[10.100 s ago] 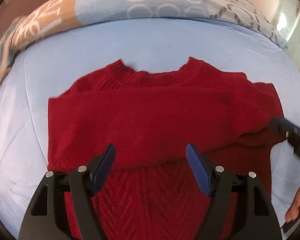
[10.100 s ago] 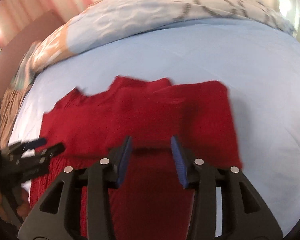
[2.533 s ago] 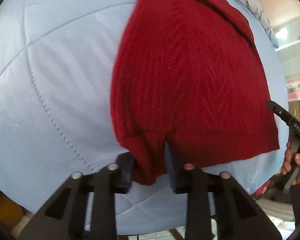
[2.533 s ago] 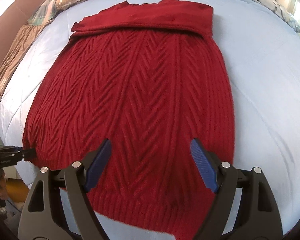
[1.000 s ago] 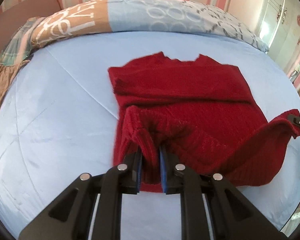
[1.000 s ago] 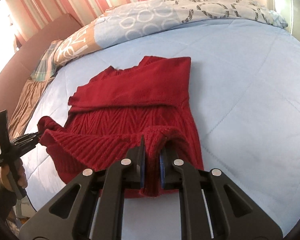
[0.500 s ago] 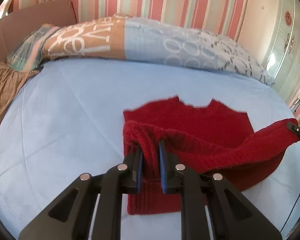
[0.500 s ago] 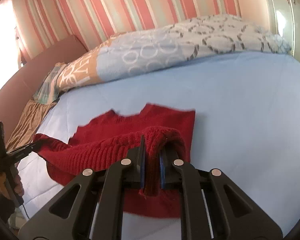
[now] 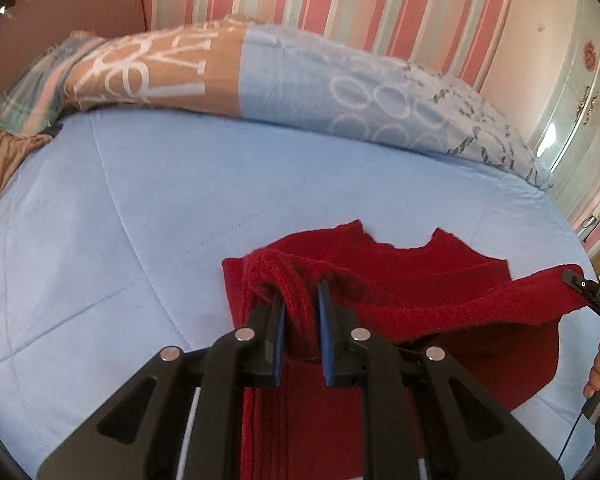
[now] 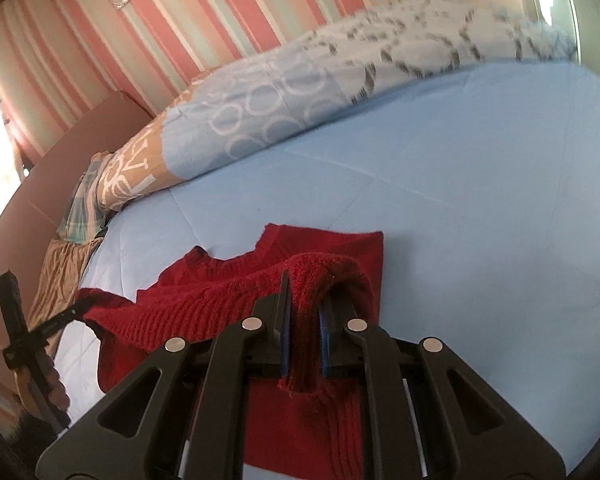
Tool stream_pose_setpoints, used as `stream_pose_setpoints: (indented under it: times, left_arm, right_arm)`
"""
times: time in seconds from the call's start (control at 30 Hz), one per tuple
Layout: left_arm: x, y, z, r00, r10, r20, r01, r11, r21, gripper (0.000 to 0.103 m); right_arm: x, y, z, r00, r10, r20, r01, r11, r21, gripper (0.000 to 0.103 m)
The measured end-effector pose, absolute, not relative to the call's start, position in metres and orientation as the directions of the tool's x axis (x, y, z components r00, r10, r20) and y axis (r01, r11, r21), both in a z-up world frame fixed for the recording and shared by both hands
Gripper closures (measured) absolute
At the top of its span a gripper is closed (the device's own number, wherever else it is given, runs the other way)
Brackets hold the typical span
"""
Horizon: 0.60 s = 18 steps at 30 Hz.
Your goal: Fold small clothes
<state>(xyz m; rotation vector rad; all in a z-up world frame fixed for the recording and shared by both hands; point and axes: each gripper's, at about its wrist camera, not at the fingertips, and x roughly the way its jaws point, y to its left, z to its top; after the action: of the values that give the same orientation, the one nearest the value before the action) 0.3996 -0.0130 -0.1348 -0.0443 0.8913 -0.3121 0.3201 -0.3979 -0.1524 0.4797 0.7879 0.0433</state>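
Hem corners of the red sweater (image 9: pixel 452 276) are pinched by the left gripper (image 9: pixel 301 312) and the right gripper (image 10: pixel 303 322). The hem is held taut above the bed (image 9: pixel 140 200), apparently for folding toward the collar.

Bright daylight, both views. Glare blown out at 9 o'clock in right view; window (image 9: pixel 550 140) gleam at 3 in left. Heavy fisheye bending, dark vignette corners. Quilt (image 10: pixel 400 36) motion-blurred.

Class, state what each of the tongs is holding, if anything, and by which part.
Both hold the red sweater by its ribbed bottom hem: left tongs pinch one hem corner, right tongs the other.
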Motion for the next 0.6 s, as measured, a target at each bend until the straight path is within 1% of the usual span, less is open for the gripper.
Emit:
stream_pose_setpoints:
  times: [0.07, 0.2, 0.23, 0.3, 0.33, 0.37, 0.4, 0.5, 0.6]
  left_arm:
    - [0.414, -0.018, -0.146, 0.564, -0.268, -0.781, 0.238, 0.959, -0.156, 0.086]
    - [0.429, -0.026, -0.169, 0.515, -0.228, -0.826, 0.242, 0.963, -0.115, 0.083]
    - [0.428, -0.028, -0.17, 0.517, -0.215, -0.828, 0.253, 0.963, -0.093, 0.081]
    - [0.42, -0.026, -0.163, 0.553, -0.179, -0.814, 0.266, 0.963, -0.032, 0.076]
    - [0.418, -0.021, -0.159, 0.56, -0.178, -0.809, 0.265, 0.964, -0.028, 0.067]
    - [0.417, -0.016, -0.155, 0.566, -0.172, -0.806, 0.256, 0.966, -0.026, 0.064]
    - [0.417, -0.008, -0.151, 0.569, -0.171, -0.804, 0.246, 0.969, -0.032, 0.061]
    - [0.417, 0.014, -0.137, 0.59, -0.166, -0.79, 0.213, 0.976, -0.046, 0.06]
    - [0.414, 0.019, -0.128, 0.601, -0.15, -0.785, 0.224, 0.975, -0.015, 0.062]
  right_arm:
    - [0.335, -0.399, -0.162, 0.686, 0.213, -0.695, 0.152, 0.893, 0.423, 0.092]
    - [0.359, -0.398, -0.192, 0.601, 0.186, -0.778, 0.198, 0.907, 0.371, 0.089]
    - [0.36, -0.398, -0.196, 0.592, 0.184, -0.785, 0.201, 0.909, 0.365, 0.084]
    - [0.358, -0.4, -0.195, 0.596, 0.214, -0.774, 0.184, 0.902, 0.39, 0.072]
    - [0.355, -0.401, -0.191, 0.605, 0.22, -0.765, 0.175, 0.901, 0.397, 0.052]
    - [0.35, -0.404, -0.183, 0.627, 0.208, -0.751, 0.17, 0.904, 0.393, 0.029]
    - [0.344, -0.406, -0.176, 0.65, 0.191, -0.735, 0.168, 0.907, 0.385, 0.025]
    - [0.332, -0.413, -0.158, 0.681, 0.172, -0.712, 0.145, 0.921, 0.361, 0.025]
    - [0.332, -0.41, -0.155, 0.656, 0.114, -0.746, 0.12, 0.96, 0.251, 0.025]
